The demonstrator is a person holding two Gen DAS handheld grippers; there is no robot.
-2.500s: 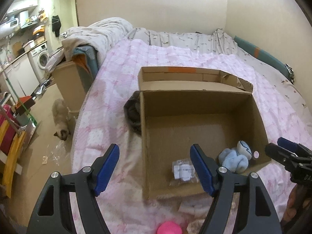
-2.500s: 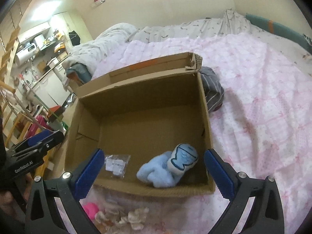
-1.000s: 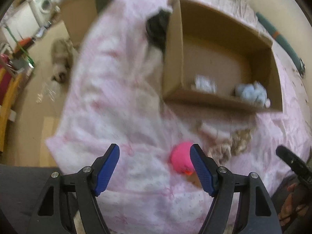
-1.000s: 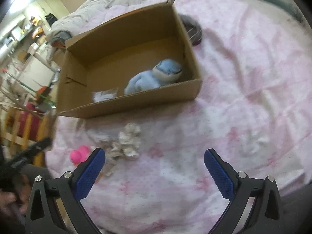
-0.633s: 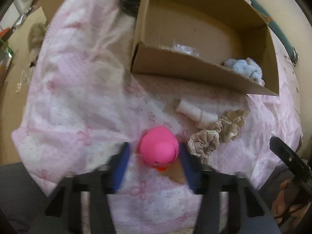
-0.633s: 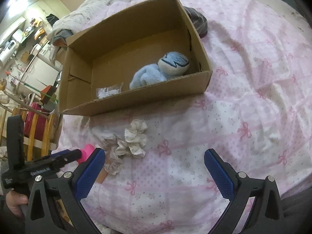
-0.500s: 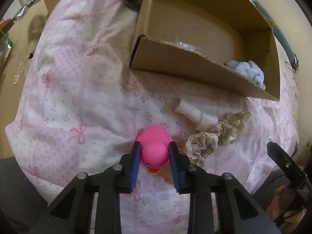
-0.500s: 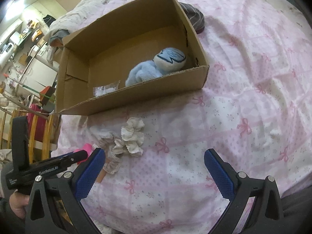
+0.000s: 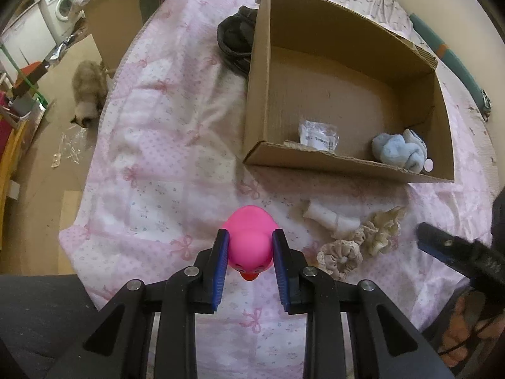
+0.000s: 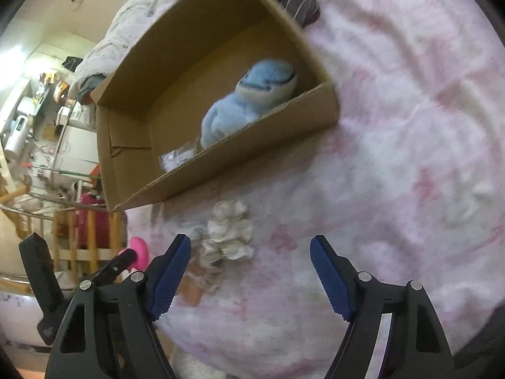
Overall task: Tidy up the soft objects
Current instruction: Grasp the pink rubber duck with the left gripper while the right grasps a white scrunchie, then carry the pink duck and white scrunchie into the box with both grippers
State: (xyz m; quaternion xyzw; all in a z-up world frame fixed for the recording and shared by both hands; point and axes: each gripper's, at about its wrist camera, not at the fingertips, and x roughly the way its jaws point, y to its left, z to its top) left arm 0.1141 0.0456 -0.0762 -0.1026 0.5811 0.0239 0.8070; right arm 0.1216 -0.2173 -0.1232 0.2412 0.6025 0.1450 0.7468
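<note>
My left gripper (image 9: pixel 251 244) is shut on a pink rubber duck (image 9: pixel 250 240) just above the pink bedspread, in front of the cardboard box (image 9: pixel 315 161). The duck also shows in the right wrist view (image 10: pixel 139 251), held by the left gripper at the lower left. The box (image 10: pixel 221 154) holds a light blue plush toy (image 9: pixel 399 150), (image 10: pixel 252 94) and a small clear plastic bag (image 9: pixel 317 134). Beige ruffled cloth pieces (image 9: pixel 359 240), (image 10: pixel 228 235) lie on the bed before the box. My right gripper (image 10: pixel 251 270) is open and empty, just right of the cloth pieces.
A dark garment (image 9: pixel 235 42) lies against the box's far left corner. A cat (image 9: pixel 88 90) stands on the floor left of the bed. The bed edge (image 9: pixel 79 230) drops off at left. A washing machine (image 9: pixel 61 9) and shelves stand far left.
My left gripper came down from over the box to the duck and closed on it. The right gripper swung back from the box towards the cloth pieces, staying open.
</note>
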